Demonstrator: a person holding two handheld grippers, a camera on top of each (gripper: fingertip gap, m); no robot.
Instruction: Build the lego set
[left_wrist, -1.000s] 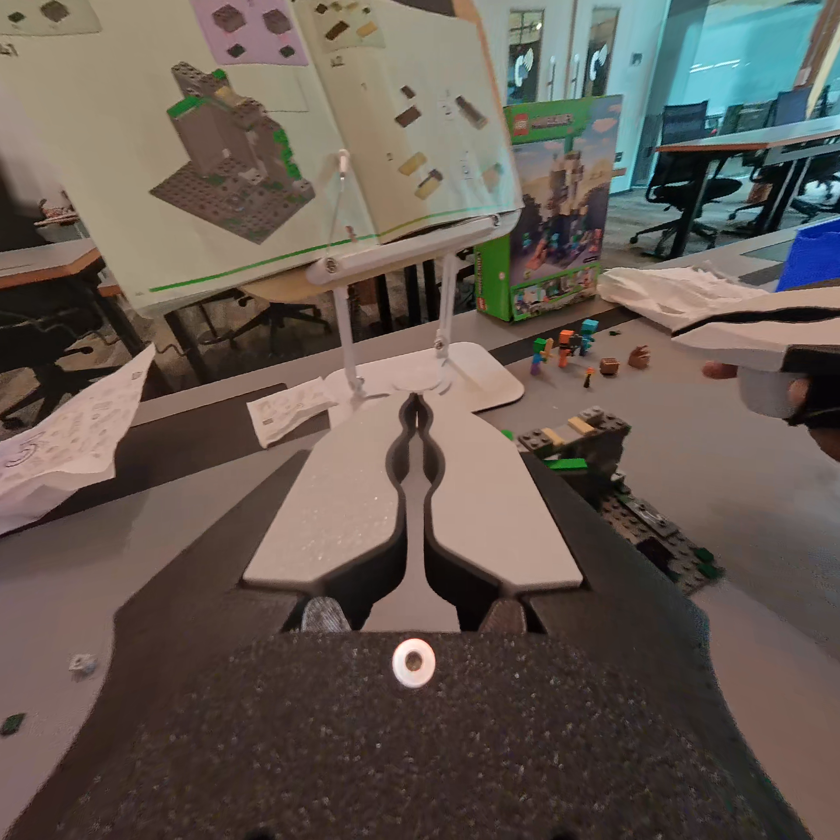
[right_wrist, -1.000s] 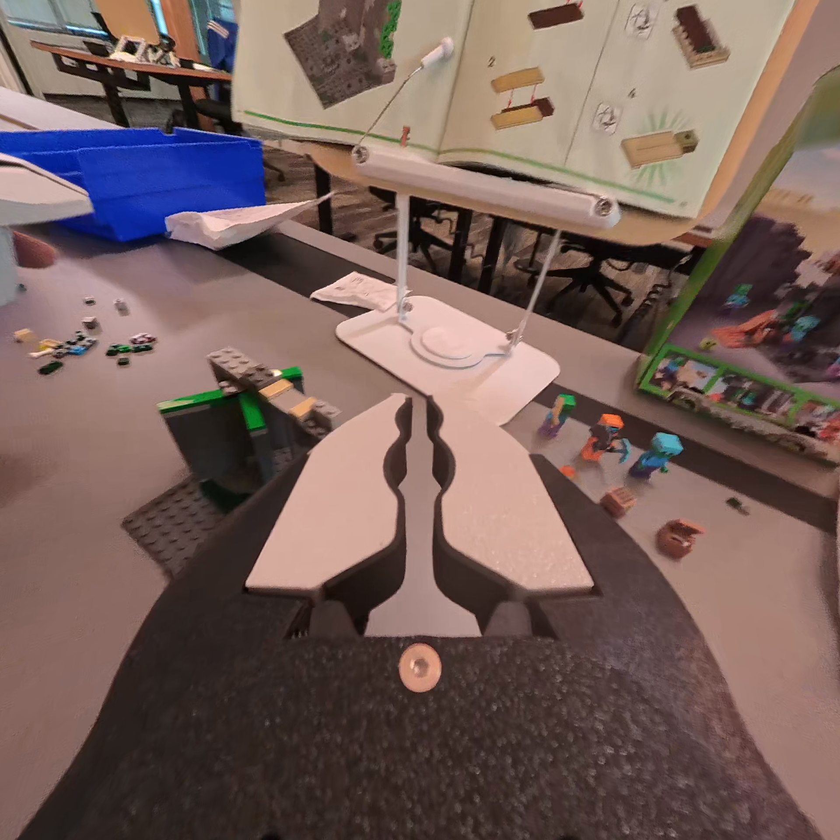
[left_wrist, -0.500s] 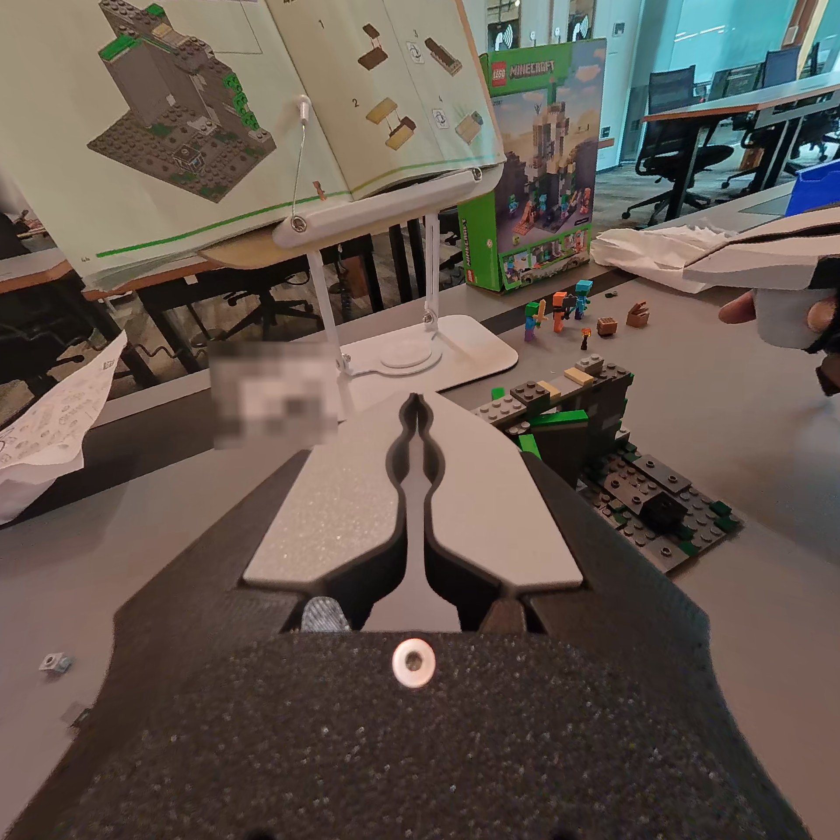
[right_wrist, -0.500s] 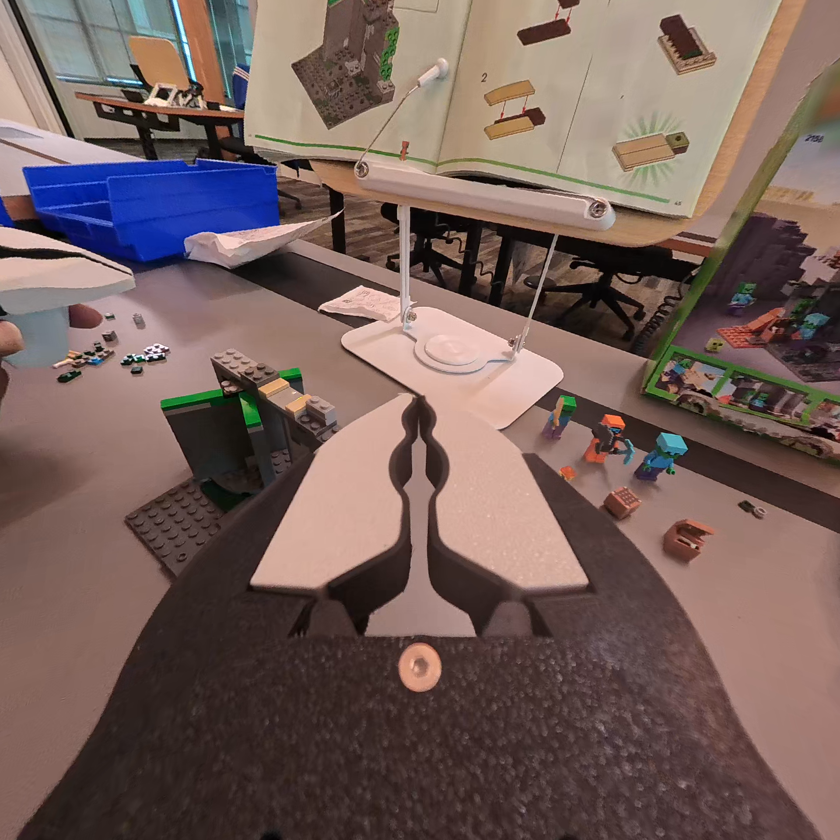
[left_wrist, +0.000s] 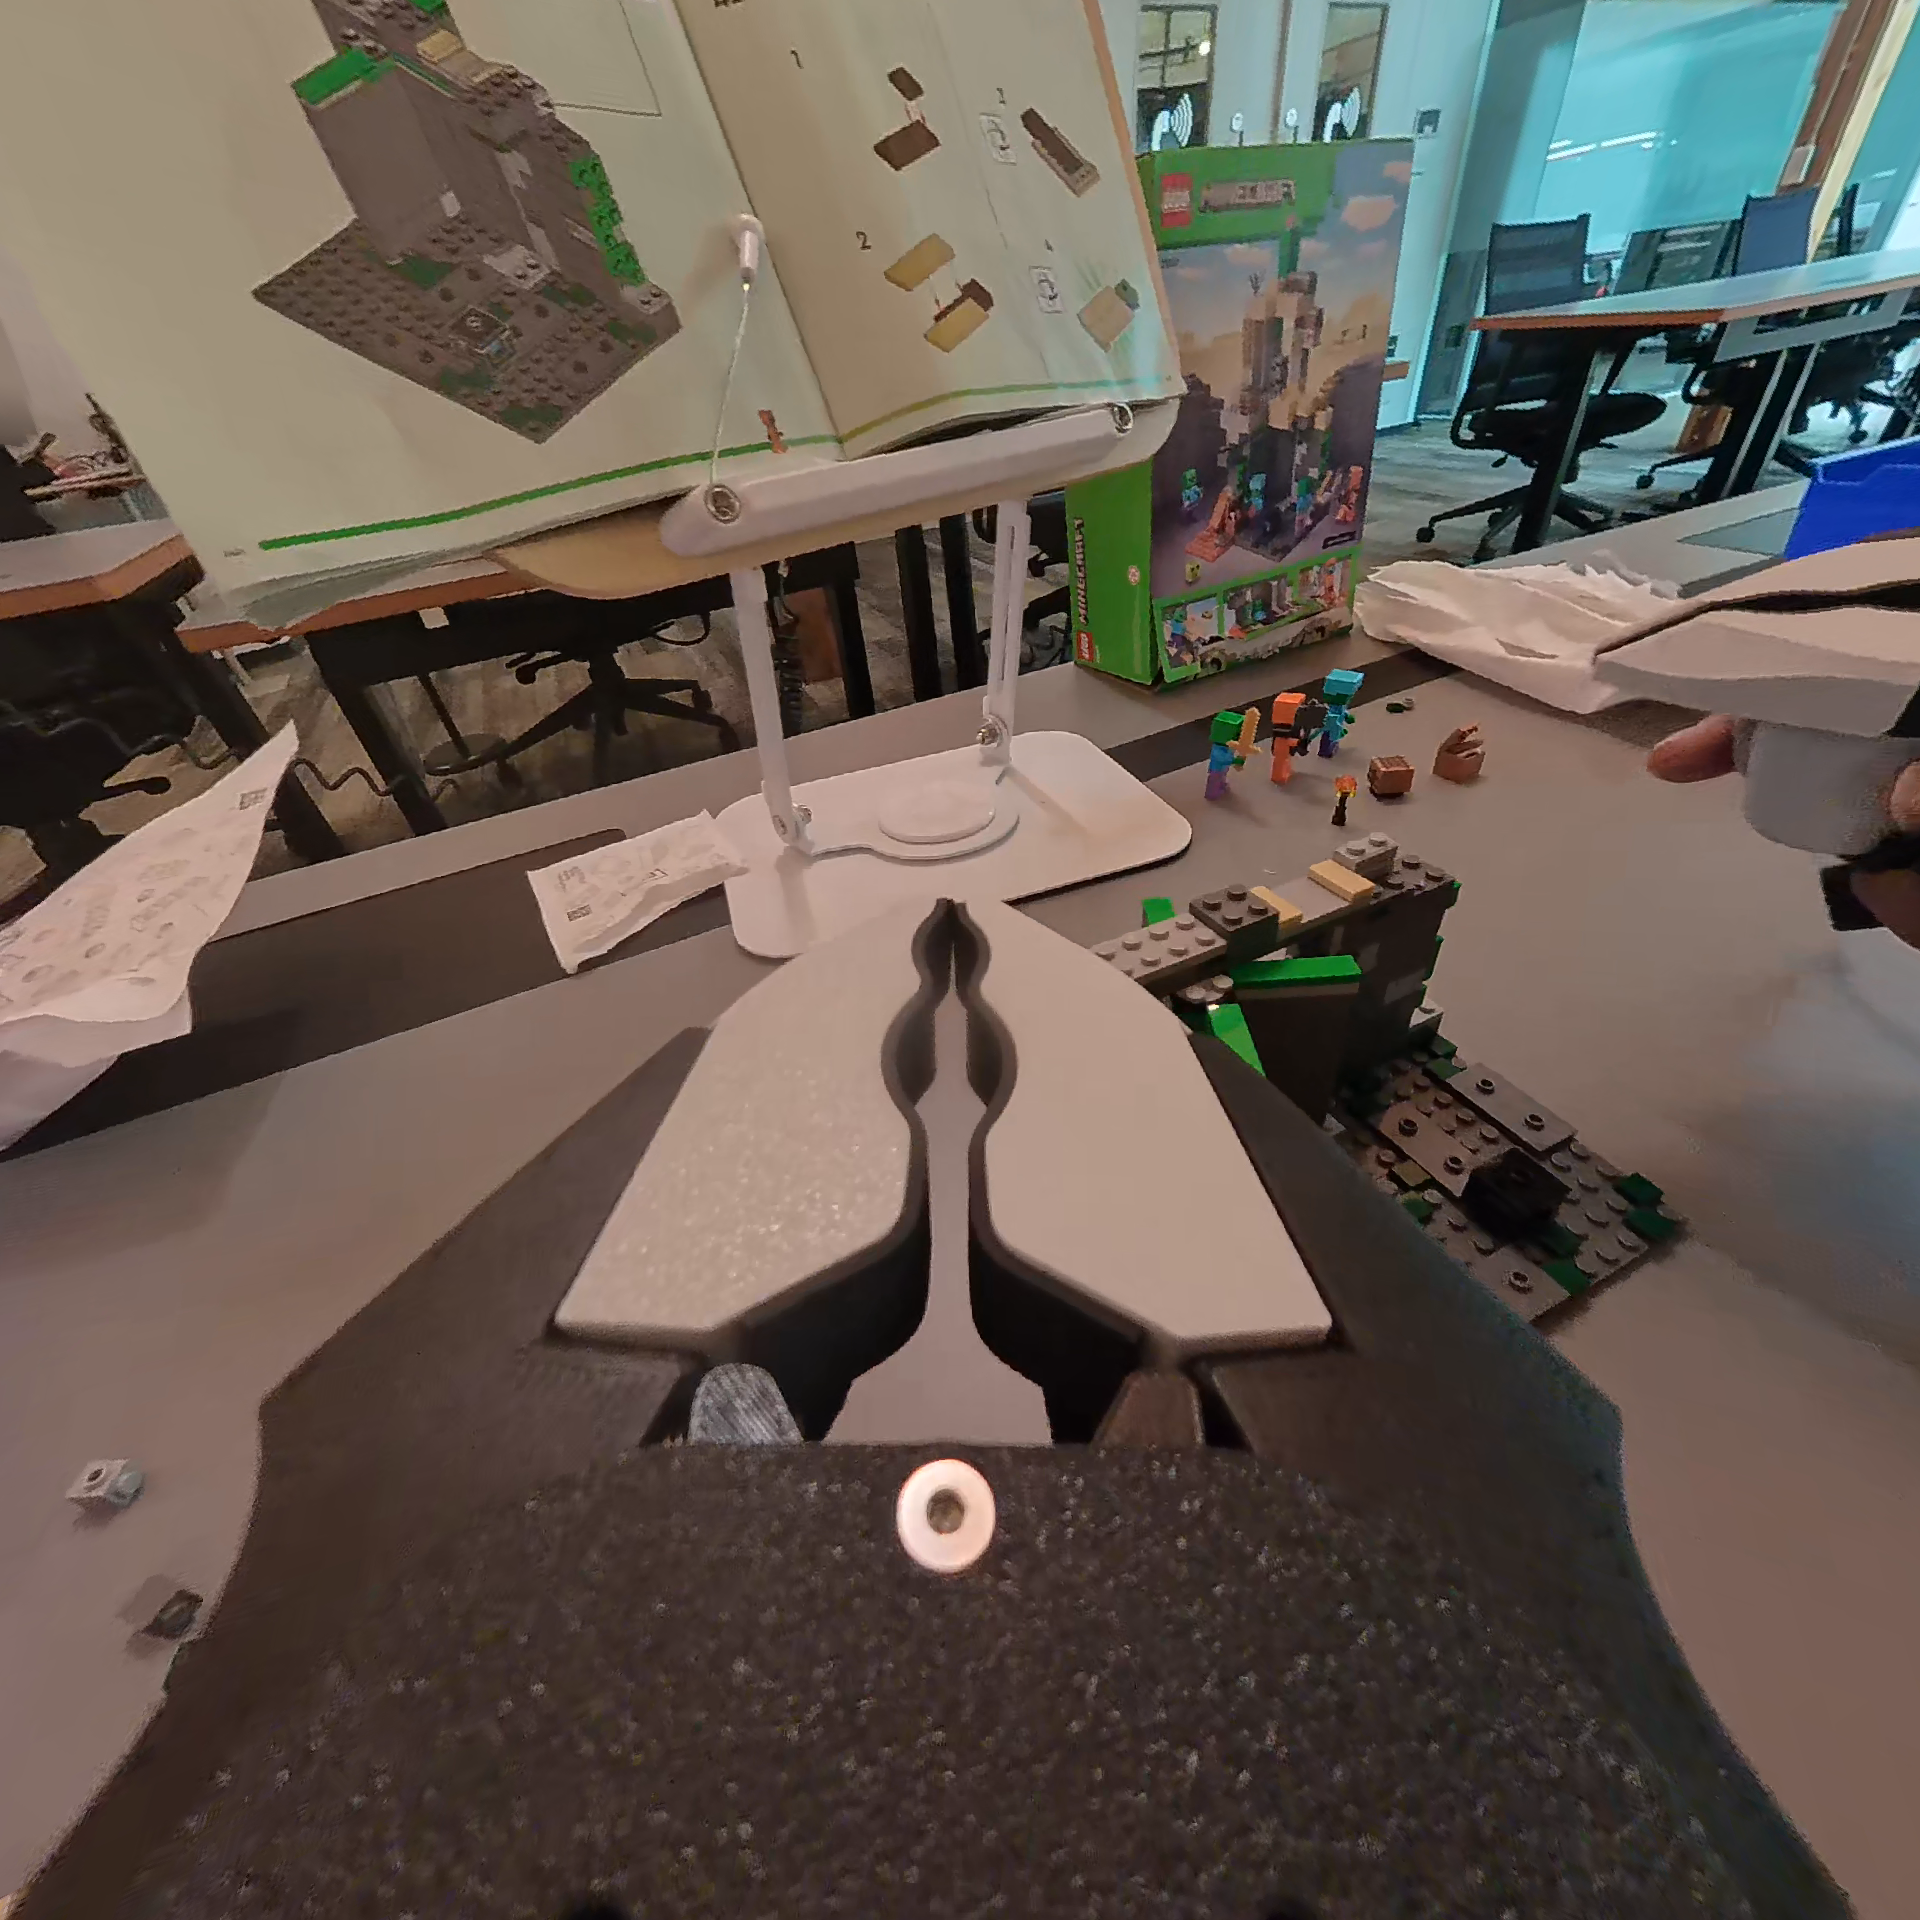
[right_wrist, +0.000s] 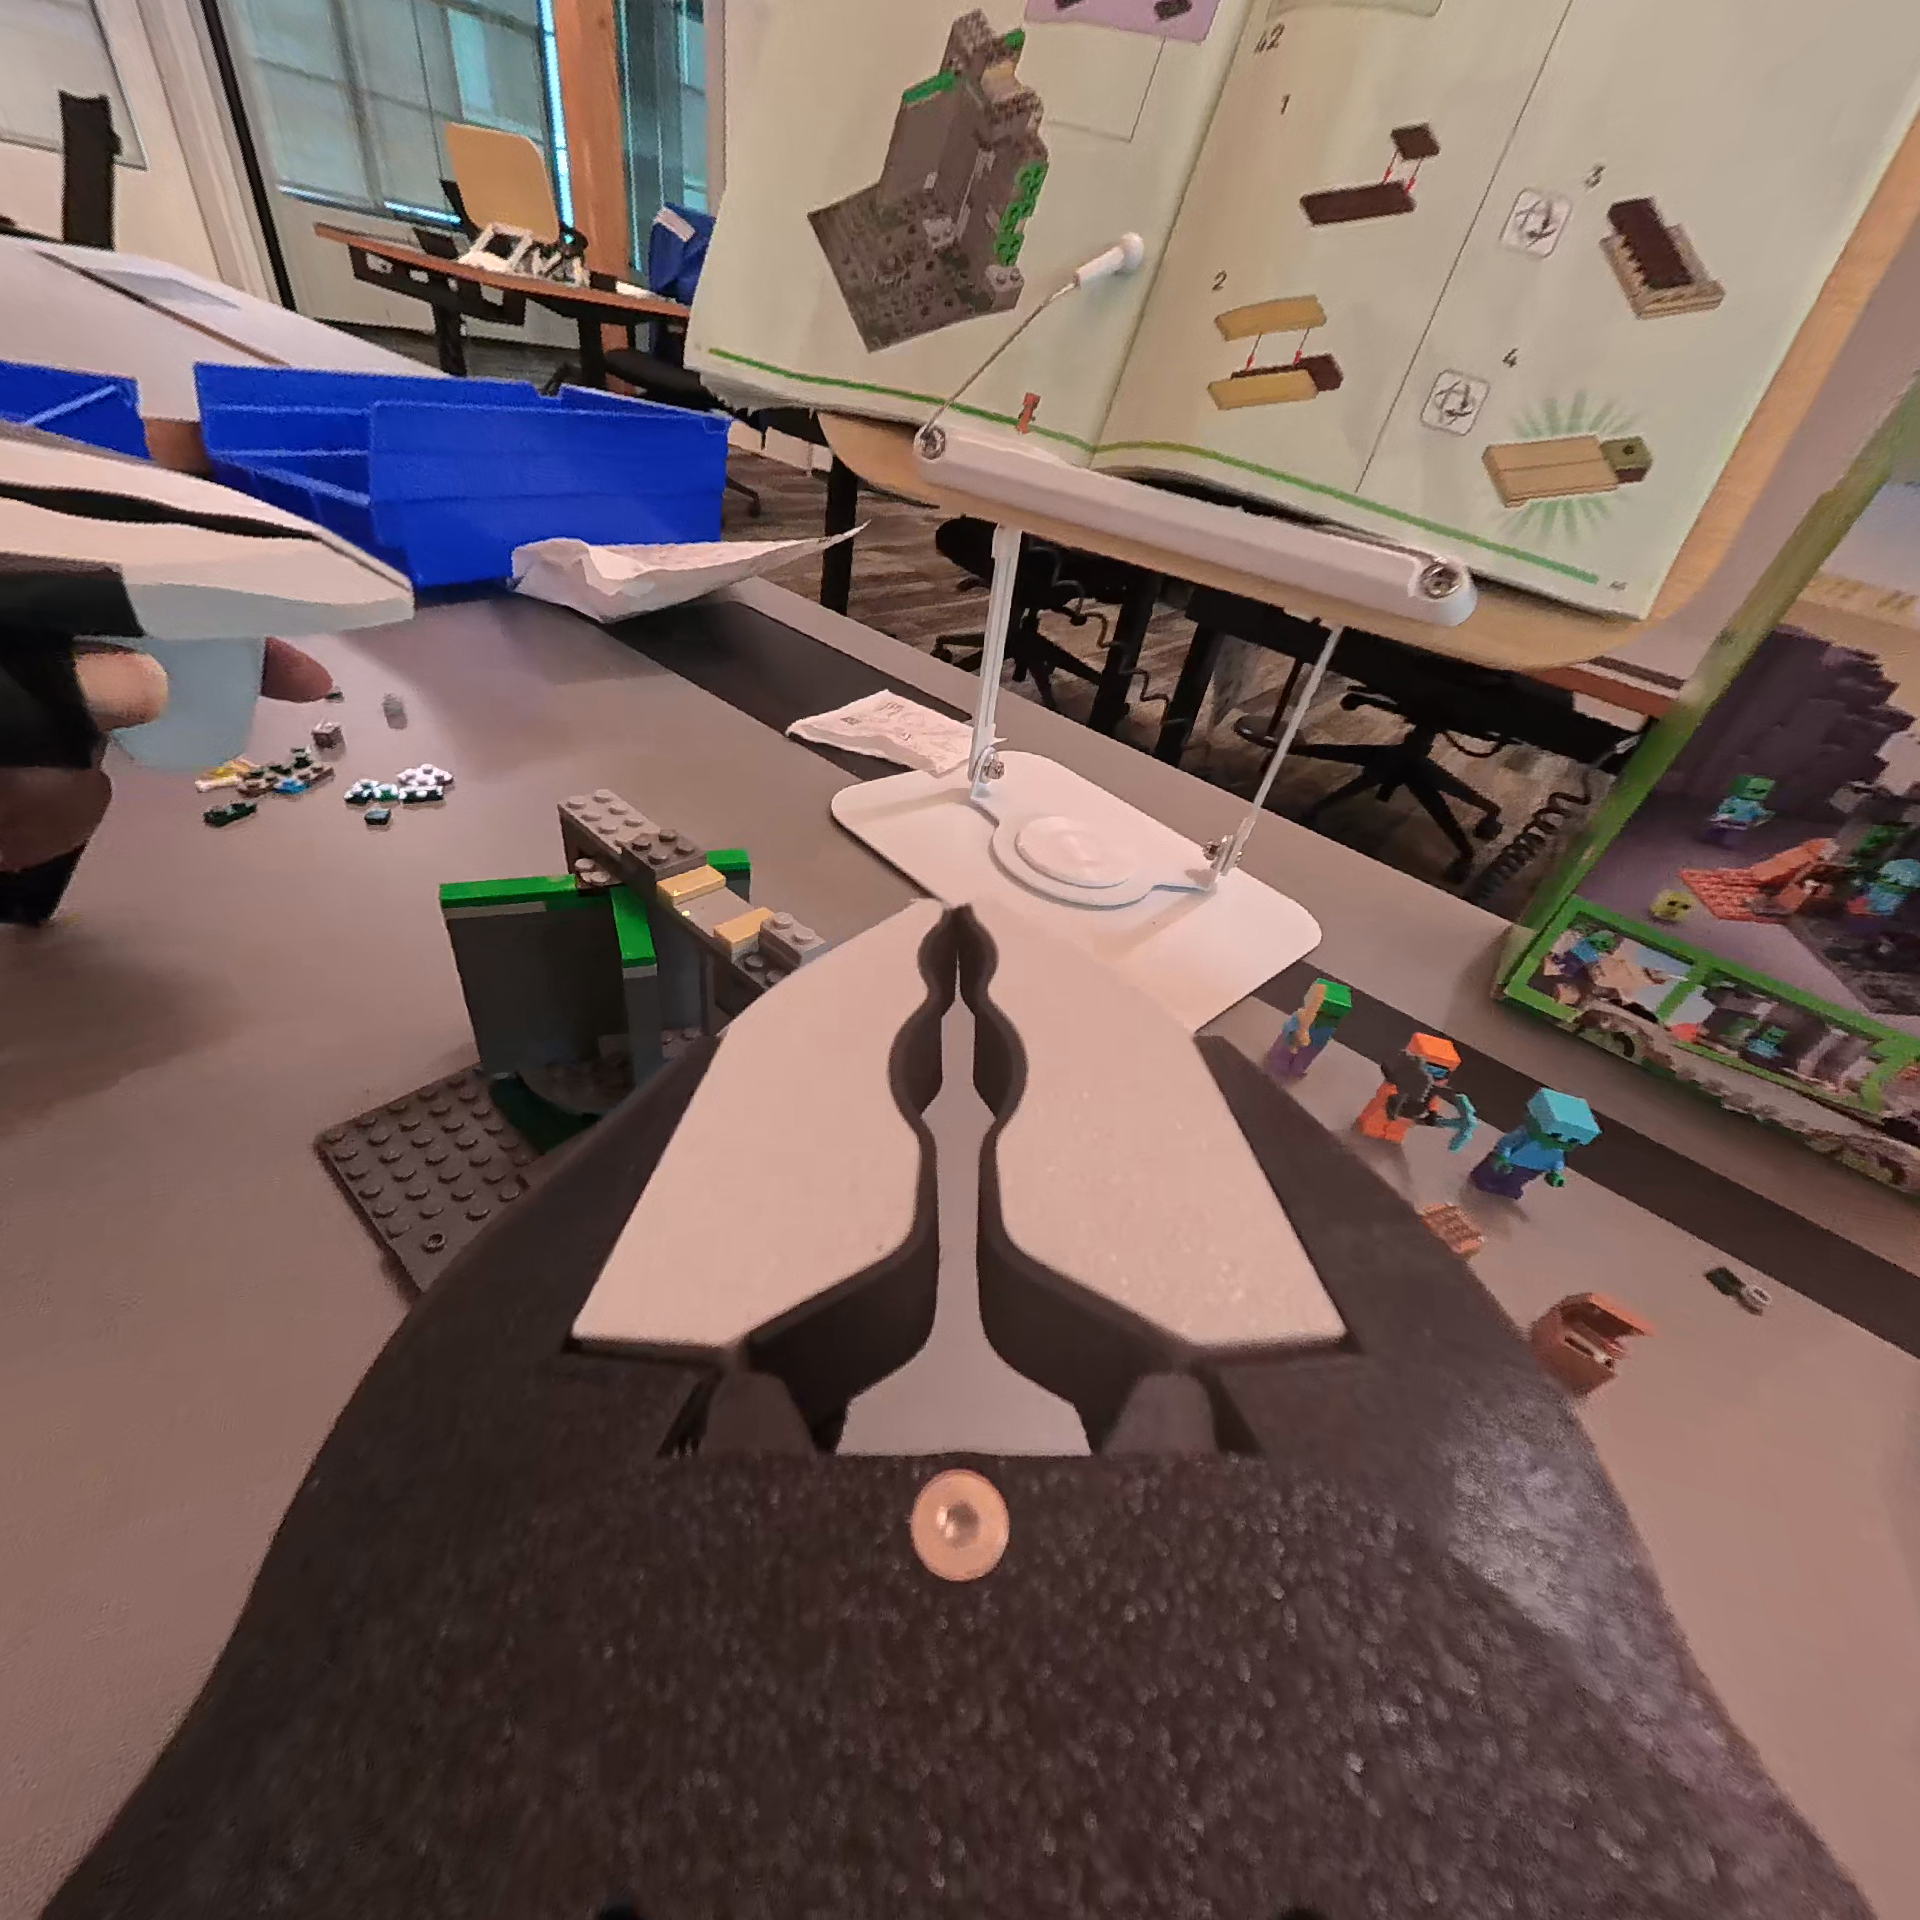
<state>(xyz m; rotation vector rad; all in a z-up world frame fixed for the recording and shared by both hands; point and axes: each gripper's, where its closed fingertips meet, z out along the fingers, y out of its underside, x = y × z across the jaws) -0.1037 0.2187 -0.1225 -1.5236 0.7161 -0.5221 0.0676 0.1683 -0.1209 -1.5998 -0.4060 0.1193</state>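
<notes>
A half-built grey and green lego model (left_wrist: 1340, 997) stands on a dark studded baseplate (left_wrist: 1507, 1195) on the grey table; it also shows in the right wrist view (right_wrist: 603, 956). My left gripper (left_wrist: 951, 914) is shut and empty, held above the table left of the model. My right gripper (right_wrist: 954, 916) is shut and empty, held right of the model. Each gripper shows at the edge of the other's view, the right one (left_wrist: 1766, 644) and the left one (right_wrist: 208, 582). An open instruction book (left_wrist: 623, 239) rests on a white stand (left_wrist: 935, 821).
Three minifigures (right_wrist: 1423, 1091) and small brown pieces (right_wrist: 1579, 1340) stand near the green set box (left_wrist: 1247, 416). Loose small pieces (right_wrist: 312, 779) lie at the left. Blue bins (right_wrist: 447, 457) and crumpled paper bags (left_wrist: 114, 914) sit at the table's edges. Left tips to right tips: about 20 cm.
Both grippers have risen and tilted, so the model and book sit lower and nearer in view. The right gripper's small gap has closed.
</notes>
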